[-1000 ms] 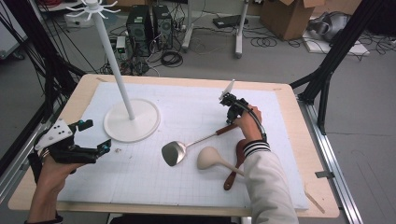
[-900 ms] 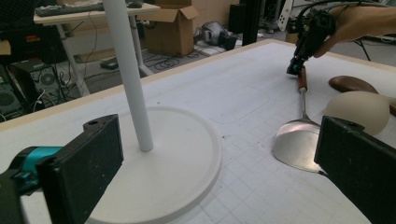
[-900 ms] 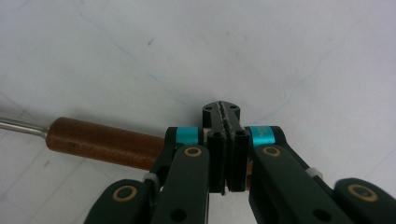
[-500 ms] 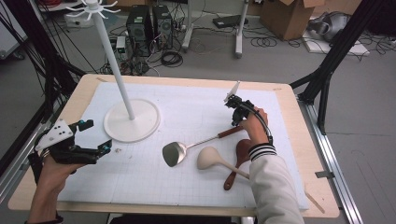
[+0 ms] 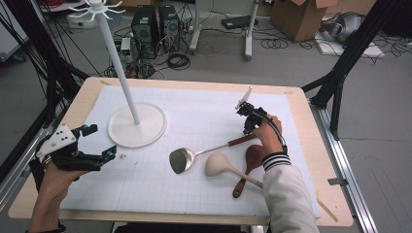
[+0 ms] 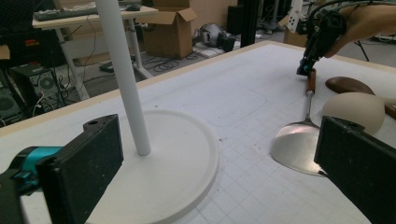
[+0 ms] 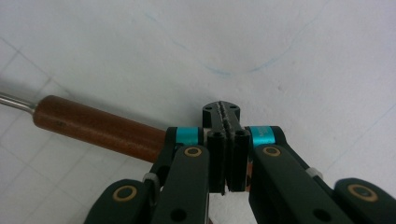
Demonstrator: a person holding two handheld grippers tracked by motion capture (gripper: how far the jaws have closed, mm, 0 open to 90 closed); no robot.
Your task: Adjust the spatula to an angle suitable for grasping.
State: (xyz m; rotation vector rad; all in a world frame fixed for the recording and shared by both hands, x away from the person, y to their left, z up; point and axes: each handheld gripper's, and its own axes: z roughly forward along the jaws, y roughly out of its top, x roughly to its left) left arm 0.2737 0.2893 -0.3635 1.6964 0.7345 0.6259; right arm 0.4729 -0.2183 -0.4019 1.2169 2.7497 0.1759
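The right gripper (image 7: pixel 228 140) has its two black jaws pressed flat together with nothing between them. Its tip points down at the white gridded mat (image 5: pixel 204 121), right over the end of the metal ladle's brown wooden handle (image 7: pixel 100 127). In the right gripper view that handle runs out from behind the gripper's left linkage toward the upper left, where it meets the steel shaft — so the handle lies beside and under the closed jaws, not in them. Whether the tip touches the wood cannot be told. In the high view the right gripper (image 5: pixel 248 122) stands at the handle end of the metal ladle (image 5: pixel 183 159), whose shiny bowl lies toward the middle of the mat.

Just beside the ladle, nearer the person, lie a pale cream ladle (image 5: pixel 219 165) and a dark wooden spoon (image 5: pixel 248 162), both near the right hand (image 5: pixel 268 132) and its white sleeve.

The left gripper (image 5: pixel 95 145) is well apart at the left edge of the mat, its jaws spread wide and empty — they frame the round base of the white hook stand (image 6: pixel 168 154) and the ladle's bowl beyond. The stand's pole rises upright from that base on the mat's left half, on the wooden table (image 5: pixel 301 104).
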